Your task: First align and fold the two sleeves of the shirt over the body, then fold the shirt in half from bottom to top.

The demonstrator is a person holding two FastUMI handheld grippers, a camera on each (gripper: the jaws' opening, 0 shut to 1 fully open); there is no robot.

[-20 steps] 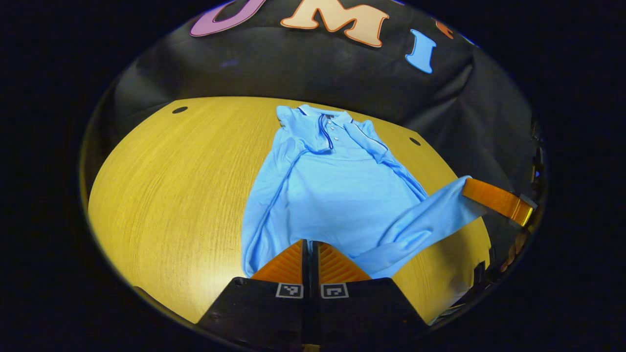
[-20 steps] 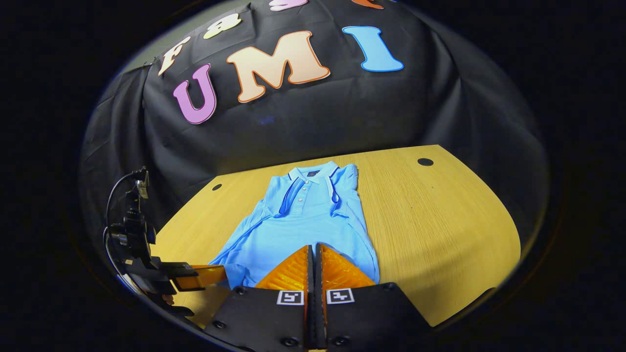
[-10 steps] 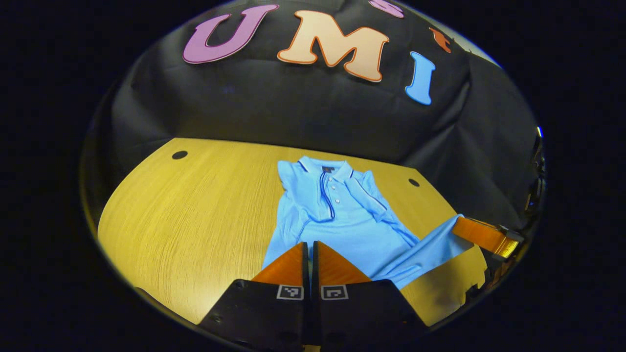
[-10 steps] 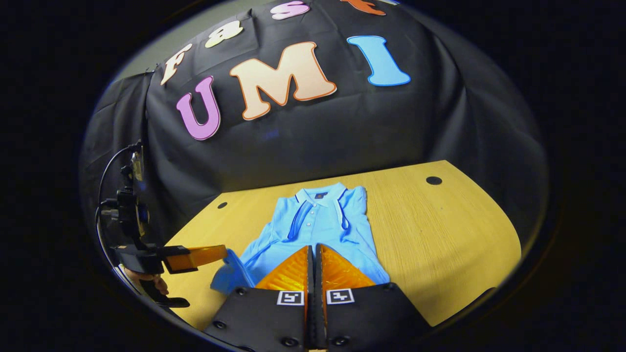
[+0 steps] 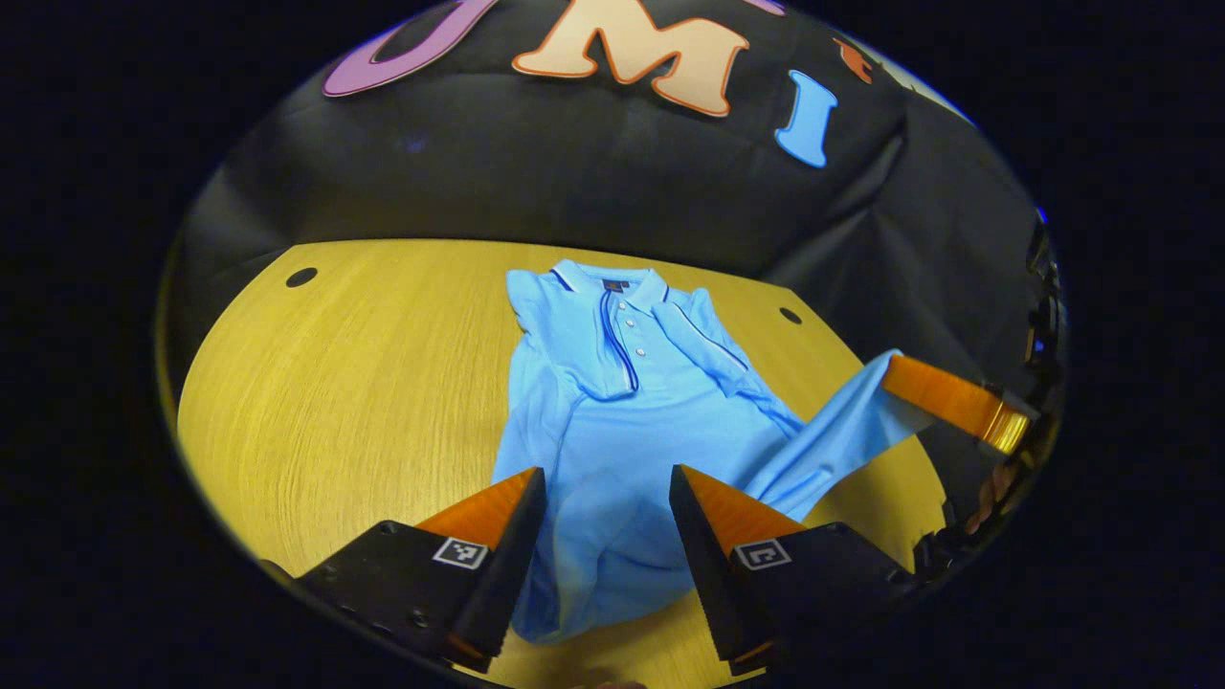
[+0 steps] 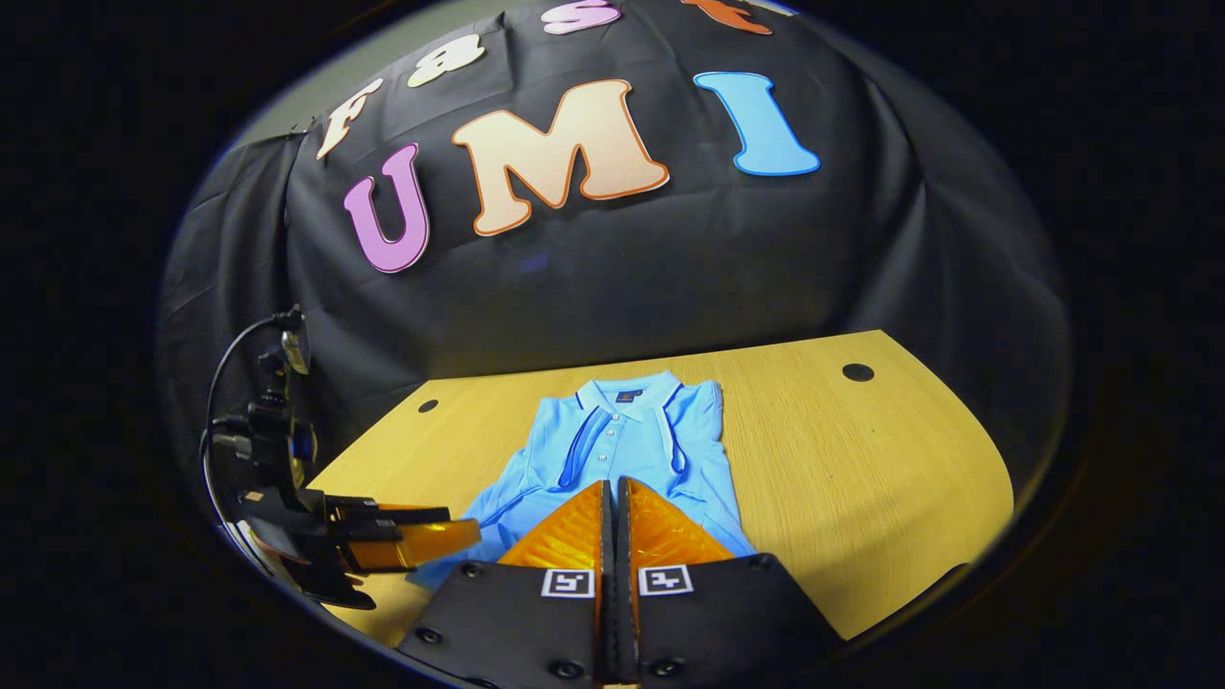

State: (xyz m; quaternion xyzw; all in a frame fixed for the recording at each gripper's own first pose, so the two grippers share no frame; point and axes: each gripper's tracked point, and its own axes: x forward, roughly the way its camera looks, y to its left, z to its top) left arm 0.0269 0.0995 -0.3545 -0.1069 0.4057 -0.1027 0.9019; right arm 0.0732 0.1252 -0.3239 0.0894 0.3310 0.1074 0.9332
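Left gripper view. A light-blue, soft knit polo shirt (image 5: 622,402) lies collar-away on the yellow wood-grain table (image 5: 335,383). The left gripper (image 5: 603,517) hovers over the shirt's near hem with its jaws spread wide and nothing between them. On the left of this view one sleeve lies folded along the body. To the right, the other long sleeve (image 5: 833,440) is lifted off the table, its cuff end pinched by the right gripper (image 5: 895,383), which reaches in from the edge.

Right gripper view. The right gripper (image 6: 612,507) appears clenched, its fingers all but touching; the sleeve itself cannot be made out between them here, but the other view shows the cuff caught at their tips. The shirt (image 6: 622,450) lies centred on the table (image 6: 861,459), collar toward the black cloth wall (image 6: 622,268). The left gripper (image 6: 450,538) enters from the lower left, beside the shirt's near corner.

Handling. The fabric is judged light, limp and prone to wrinkle; it will drape and sag from any single hold. Cuffs, hem corners and seamed edges offer the firmest purchase, and the raised sleeve should be laid across the body before release.
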